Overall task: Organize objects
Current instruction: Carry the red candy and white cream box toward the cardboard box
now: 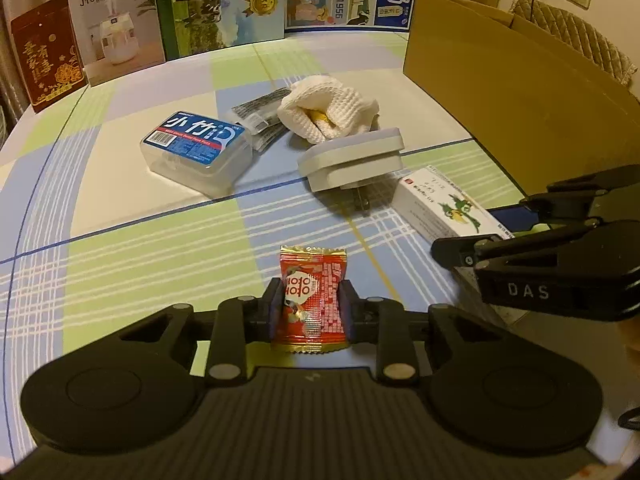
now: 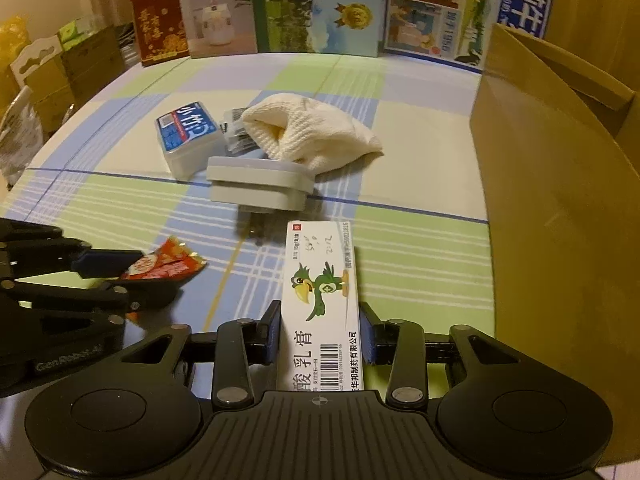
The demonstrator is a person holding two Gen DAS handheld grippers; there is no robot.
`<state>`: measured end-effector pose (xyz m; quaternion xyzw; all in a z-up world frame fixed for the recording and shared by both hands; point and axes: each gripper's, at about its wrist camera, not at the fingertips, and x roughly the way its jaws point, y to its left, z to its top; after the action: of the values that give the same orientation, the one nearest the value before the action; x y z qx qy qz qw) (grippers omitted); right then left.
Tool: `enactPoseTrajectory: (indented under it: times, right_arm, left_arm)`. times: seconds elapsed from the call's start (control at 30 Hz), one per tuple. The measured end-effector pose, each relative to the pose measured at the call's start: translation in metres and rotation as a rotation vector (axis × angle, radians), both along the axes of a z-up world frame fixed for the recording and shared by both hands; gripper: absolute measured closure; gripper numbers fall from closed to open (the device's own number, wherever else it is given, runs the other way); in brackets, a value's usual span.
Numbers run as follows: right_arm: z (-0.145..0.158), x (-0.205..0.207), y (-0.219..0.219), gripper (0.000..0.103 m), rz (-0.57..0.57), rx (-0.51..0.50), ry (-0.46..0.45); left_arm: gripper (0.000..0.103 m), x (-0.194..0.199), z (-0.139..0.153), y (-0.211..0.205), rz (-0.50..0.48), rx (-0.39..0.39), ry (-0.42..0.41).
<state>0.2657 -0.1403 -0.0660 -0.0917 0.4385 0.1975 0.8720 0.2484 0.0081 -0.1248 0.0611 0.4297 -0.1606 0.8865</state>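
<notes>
The left gripper (image 1: 308,304) is clamped on a red snack packet (image 1: 310,300), its blue pads pressed against both long edges; the packet stands up between the fingers, low over the checked tablecloth (image 1: 140,264). To its right, the right gripper (image 2: 320,330) straddles a white ointment box (image 2: 322,304) with a green bird on it. The left pad touches the carton, the right pad sits just beside it with a sliver of gap, so I cannot tell whether that grip has closed.

Further back, from left to right, lie a clear floss-pick case (image 1: 198,148), a small dark sachet (image 1: 260,118), a cream knitted cloth (image 1: 328,110) and a grey plug adapter (image 1: 352,158), bunched near one another. The open cardboard box (image 1: 500,92) stands at the far right.

It looks like the picking stage: both items grasped or nearly so, not yet carried. Next, I'd guess, each must go rightward over the carton's tall wall, the right one firmly squeezed first.
</notes>
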Motion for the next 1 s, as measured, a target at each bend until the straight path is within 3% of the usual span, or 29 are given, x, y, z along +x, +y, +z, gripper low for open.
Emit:
enactPoseTrajectory:
  times: [0.17, 0.37, 0.67, 1.0]
  right_arm:
    - [0.016, -0.007, -0.003, 0.068, -0.007, 0.007, -0.027]
    - [0.048, -0.028, -0.019, 0.068, -0.024, 0.056, -0.059]
    - [0.109, -0.079, -0.053, 0.068, -0.066, 0.145, -0.098]
    - [0.162, -0.120, -0.093, 0.068, -0.099, 0.153, -0.167]
  left_arm:
    - [0.080, -0.007, 0.011, 0.000, 0.052, -0.005, 0.003]
    - [0.080, -0.031, 0.046, -0.002, 0.116, -0.047, -0.031]
    - [0.080, -0.083, 0.092, -0.017, 0.141, -0.067, -0.066]
    - [0.080, -0.130, 0.135, -0.045, 0.118, -0.075, -0.097]
